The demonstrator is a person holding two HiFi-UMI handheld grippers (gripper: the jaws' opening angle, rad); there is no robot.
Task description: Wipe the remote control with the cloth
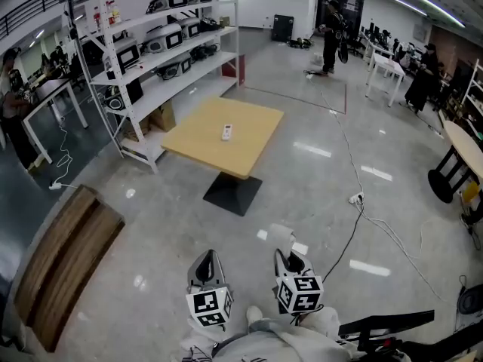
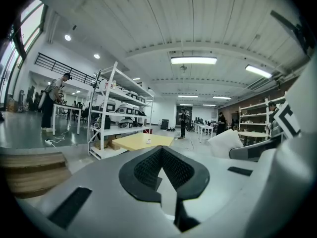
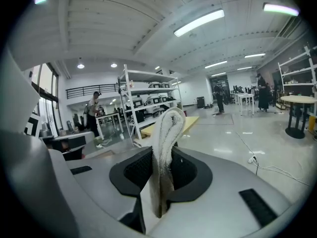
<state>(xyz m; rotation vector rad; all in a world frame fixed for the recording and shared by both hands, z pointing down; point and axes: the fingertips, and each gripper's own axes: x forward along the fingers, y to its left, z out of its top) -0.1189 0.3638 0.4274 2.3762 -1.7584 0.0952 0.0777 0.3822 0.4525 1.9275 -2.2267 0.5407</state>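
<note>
The right gripper [image 3: 161, 158] pinched the white cloth [image 3: 167, 128], while the left gripper [image 2: 161, 156] was pressed together, empty, well apart from the remote control [image 1: 226, 132].

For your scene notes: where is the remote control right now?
In the head view the remote control lies near the middle of the yellow table, right of the shelves.

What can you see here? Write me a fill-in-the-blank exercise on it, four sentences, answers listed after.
The right gripper is shut on a white ____.
The left gripper is shut and holds ____.
The remote control lies on the yellow ____.
In the head view, the shelving rack stands to the ____ of that piece of furniture.
Missing words: cloth; nothing; table; left.
</note>
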